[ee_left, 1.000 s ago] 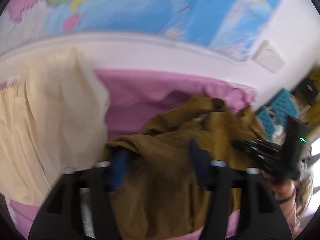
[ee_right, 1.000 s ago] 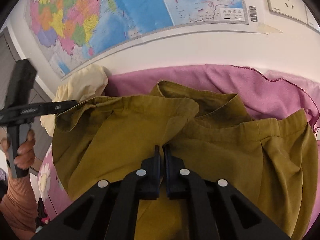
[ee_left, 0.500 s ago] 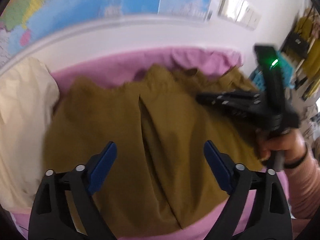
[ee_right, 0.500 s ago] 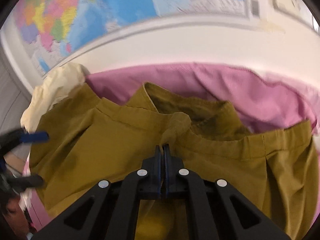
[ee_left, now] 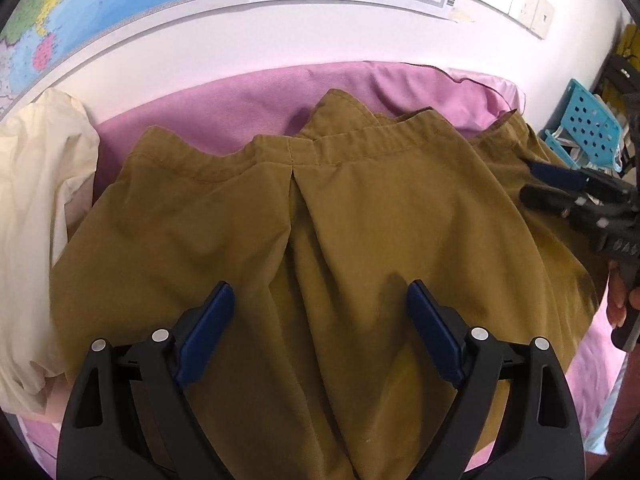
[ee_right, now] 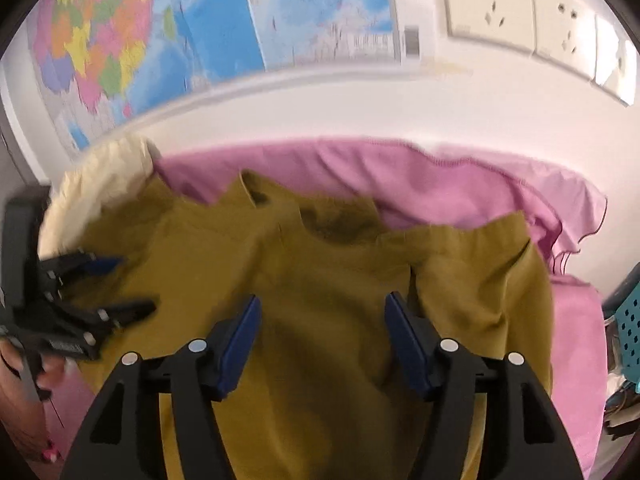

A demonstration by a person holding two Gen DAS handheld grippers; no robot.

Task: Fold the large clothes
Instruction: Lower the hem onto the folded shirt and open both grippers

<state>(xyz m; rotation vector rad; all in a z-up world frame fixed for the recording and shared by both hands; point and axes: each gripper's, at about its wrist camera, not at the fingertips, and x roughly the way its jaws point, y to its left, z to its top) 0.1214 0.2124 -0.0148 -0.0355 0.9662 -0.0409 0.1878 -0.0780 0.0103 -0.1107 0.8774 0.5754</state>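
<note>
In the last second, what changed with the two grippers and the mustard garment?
The right gripper was shut on the mustard garment a second ago; its jaws now stand wide open, fabric released. The left gripper opened half a second ago and remains open above the cloth. The garment went from bunched to spread flatter, waistband toward the wall. The cream cloth and pink sheet stayed put.

I count one mustard-brown garment (ee_left: 360,216), one cream cloth (ee_left: 36,184), one pink bed sheet (ee_right: 460,184), one wall map (ee_right: 168,32), one blue perforated basket (ee_left: 588,124), three wall sockets (ee_right: 492,4), and my two tools, left (ee_left: 320,320) and right (ee_right: 322,332).
</note>
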